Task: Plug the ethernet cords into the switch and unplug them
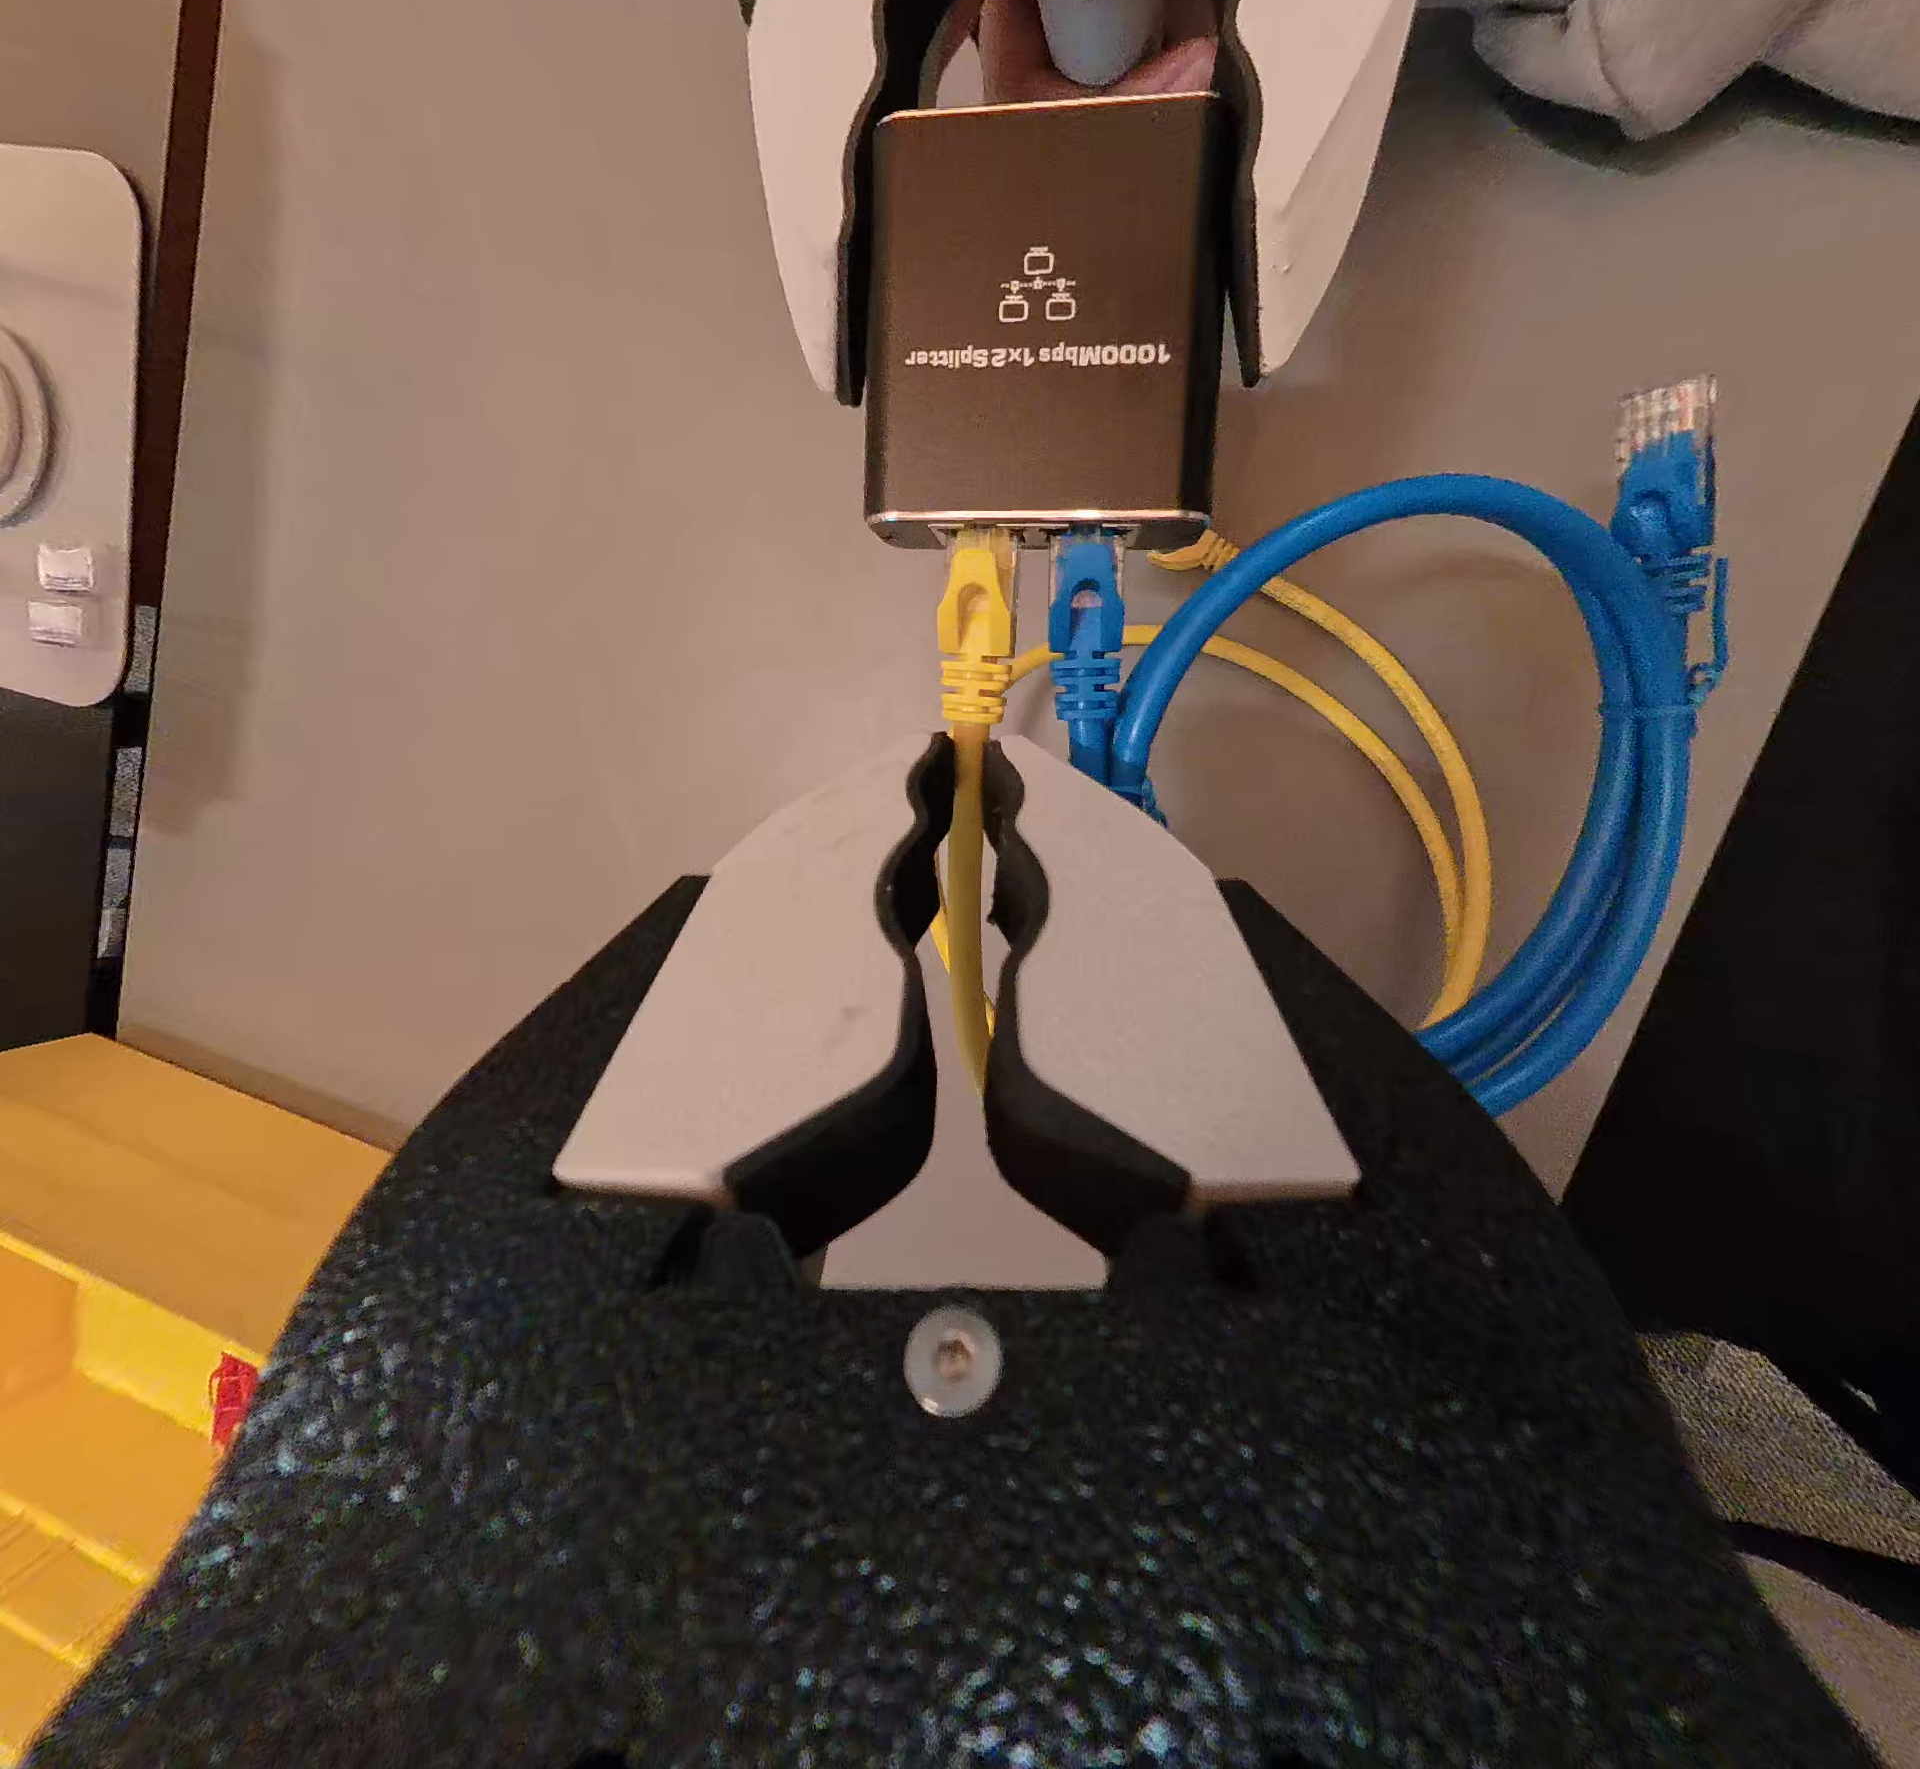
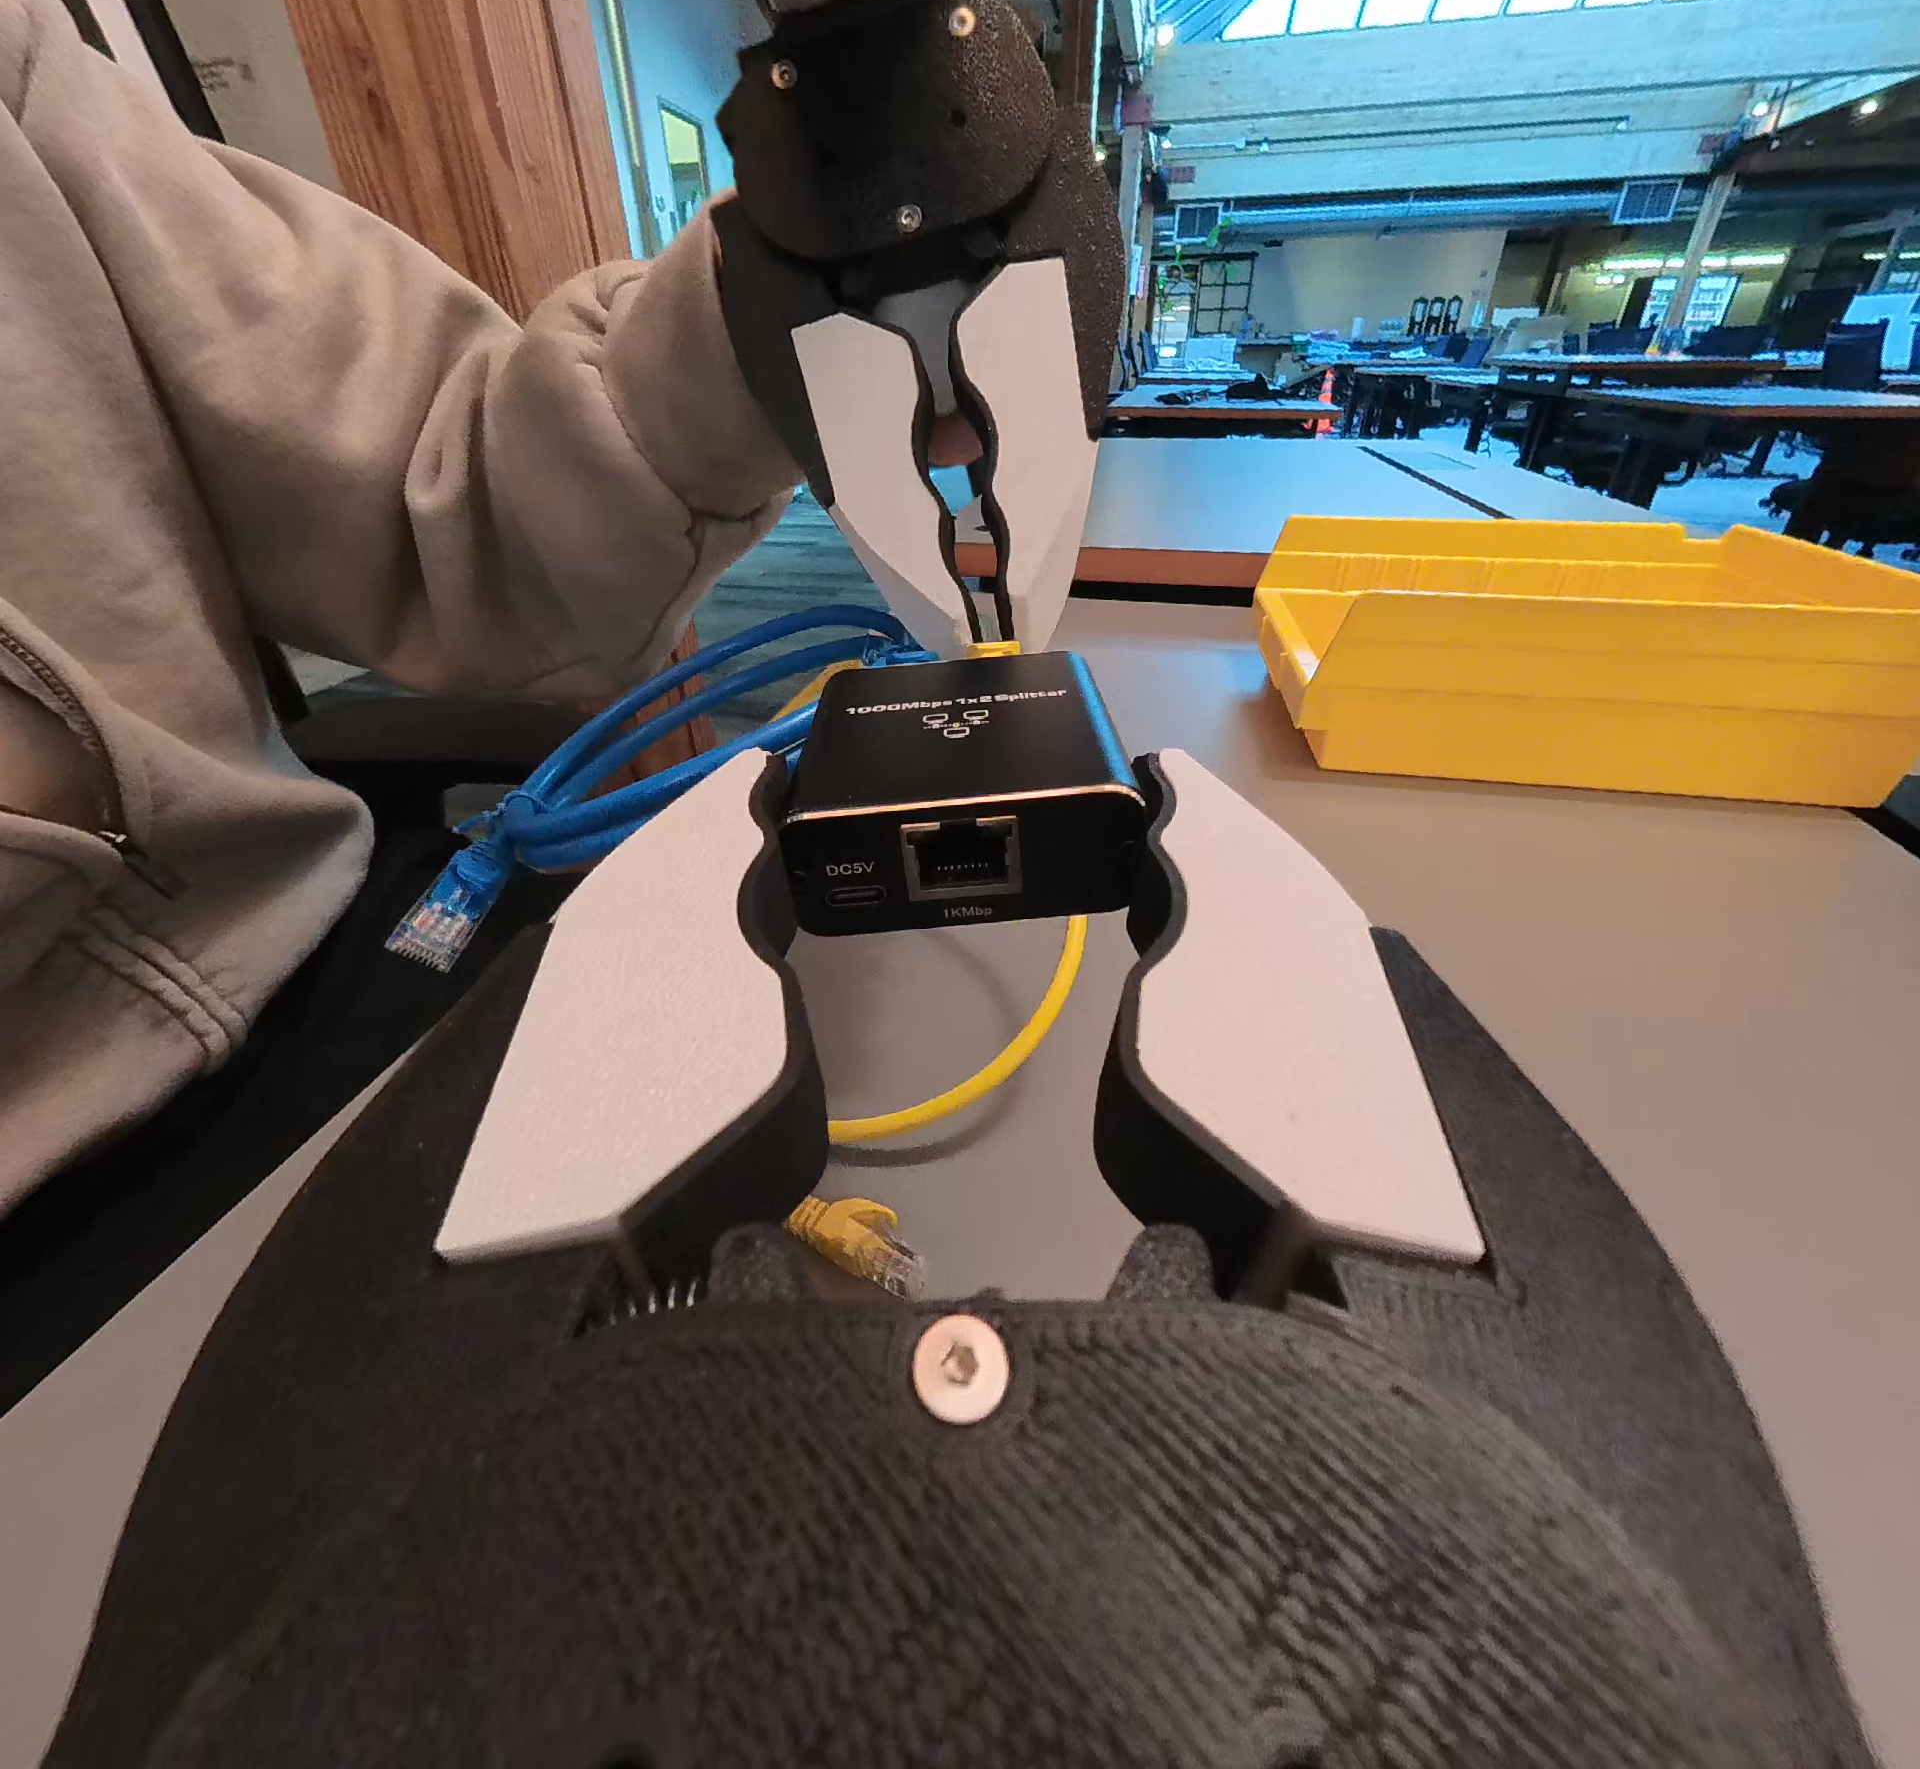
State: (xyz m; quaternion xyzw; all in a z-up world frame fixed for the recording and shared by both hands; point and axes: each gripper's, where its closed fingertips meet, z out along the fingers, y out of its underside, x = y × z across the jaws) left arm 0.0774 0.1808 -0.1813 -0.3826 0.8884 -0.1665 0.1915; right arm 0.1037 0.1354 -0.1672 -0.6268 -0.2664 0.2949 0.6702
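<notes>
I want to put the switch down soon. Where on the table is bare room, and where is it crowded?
Bare grey table lies right of the switch, in front of the yellow bin. It is crowded left of the switch, where the coiled blue cord lies, and beneath it, where the yellow cord loops.

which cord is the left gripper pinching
The yellow cord, just below its plug in the switch; the blue cord beside it is plugged in but not gripped.

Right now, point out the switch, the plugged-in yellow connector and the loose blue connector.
switch point(image 1: 1039, 306): left wrist view, top face.
yellow connector point(image 1: 975, 623): left wrist view, plug body at the port.
blue connector point(image 2: 442, 914): right wrist view, clear plug tip.
</notes>
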